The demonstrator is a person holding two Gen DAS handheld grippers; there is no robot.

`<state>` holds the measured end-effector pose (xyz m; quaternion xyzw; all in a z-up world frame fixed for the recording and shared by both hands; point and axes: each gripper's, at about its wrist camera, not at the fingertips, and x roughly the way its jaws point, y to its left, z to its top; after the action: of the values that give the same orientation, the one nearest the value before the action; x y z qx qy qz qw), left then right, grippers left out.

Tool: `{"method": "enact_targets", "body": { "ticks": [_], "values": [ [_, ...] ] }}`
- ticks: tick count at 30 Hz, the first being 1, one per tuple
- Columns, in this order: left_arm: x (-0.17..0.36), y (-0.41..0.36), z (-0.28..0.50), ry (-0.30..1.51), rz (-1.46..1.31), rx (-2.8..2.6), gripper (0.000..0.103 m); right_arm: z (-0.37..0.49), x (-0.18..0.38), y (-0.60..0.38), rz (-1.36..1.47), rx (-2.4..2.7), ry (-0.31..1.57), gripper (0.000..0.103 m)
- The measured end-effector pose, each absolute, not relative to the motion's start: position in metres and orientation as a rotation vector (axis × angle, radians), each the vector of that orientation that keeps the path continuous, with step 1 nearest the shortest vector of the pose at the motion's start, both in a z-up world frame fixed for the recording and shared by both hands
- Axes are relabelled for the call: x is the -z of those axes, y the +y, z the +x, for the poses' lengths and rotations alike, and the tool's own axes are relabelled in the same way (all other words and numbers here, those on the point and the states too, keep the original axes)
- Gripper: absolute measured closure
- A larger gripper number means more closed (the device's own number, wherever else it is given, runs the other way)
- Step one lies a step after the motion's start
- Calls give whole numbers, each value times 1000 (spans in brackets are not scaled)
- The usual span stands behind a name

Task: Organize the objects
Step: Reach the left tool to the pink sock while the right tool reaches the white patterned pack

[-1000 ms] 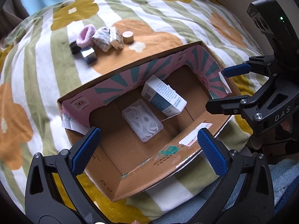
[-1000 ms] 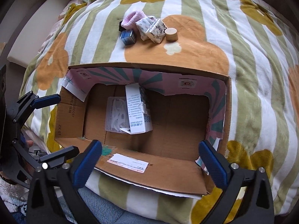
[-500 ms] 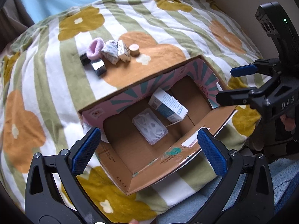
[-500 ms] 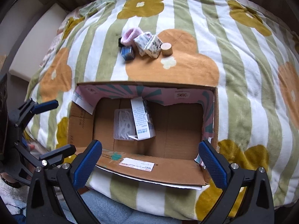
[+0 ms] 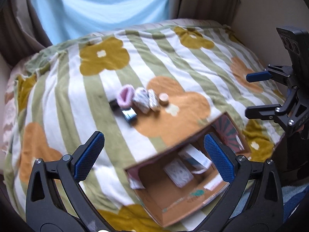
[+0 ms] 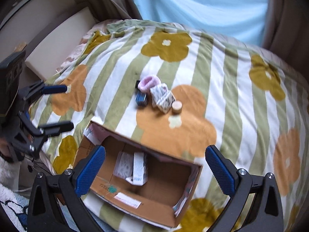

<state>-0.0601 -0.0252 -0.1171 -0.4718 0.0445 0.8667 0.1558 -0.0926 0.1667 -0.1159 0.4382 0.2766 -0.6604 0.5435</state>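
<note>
An open cardboard box (image 5: 173, 203) (image 6: 154, 203) lies on a flowered blanket, holding a white carton (image 6: 139, 166) (image 5: 195, 157) and a clear plastic case (image 6: 123, 165) (image 5: 178, 174). Beyond it sits a cluster: pink scrunchie (image 5: 125, 95) (image 6: 148, 82), two patterned pouches (image 5: 143, 99) (image 6: 162, 96), wooden disc (image 5: 163, 97) (image 6: 176, 106), blue box (image 5: 129, 114) (image 6: 141, 99). My left gripper (image 5: 154, 154) (image 6: 56, 107) is open and empty, near the box's left side. My right gripper (image 6: 155, 171) (image 5: 255, 94) is open and empty over the box's near edge.
The striped blanket (image 5: 58, 96) (image 6: 241, 96) covers a rounded bed. A light blue curtain (image 5: 100, 5) (image 6: 202, 3) hangs behind it. A beige wall ledge (image 6: 54, 38) runs along the left. A blue-and-white towel (image 6: 11, 208) lies at the near edge.
Both grippers have pulled back and tilted up from the box. The box now sits lower in both views and the curtain shows. Both stay open and empty.
</note>
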Motion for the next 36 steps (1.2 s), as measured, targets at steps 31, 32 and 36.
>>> {"method": "enact_targets", "body": {
  "ticks": [31, 32, 36],
  "values": [
    [318, -43, -287, 147, -1527, -2417, 10, -167, 308, 11, 809, 1191, 823, 0],
    [321, -44, -288, 144, -1532, -2413, 10, -167, 311, 9, 807, 1185, 825, 0],
    [329, -43, -293, 139, -1538, -2392, 17, -165, 319, 3, 783, 1173, 836, 2]
  ]
}}
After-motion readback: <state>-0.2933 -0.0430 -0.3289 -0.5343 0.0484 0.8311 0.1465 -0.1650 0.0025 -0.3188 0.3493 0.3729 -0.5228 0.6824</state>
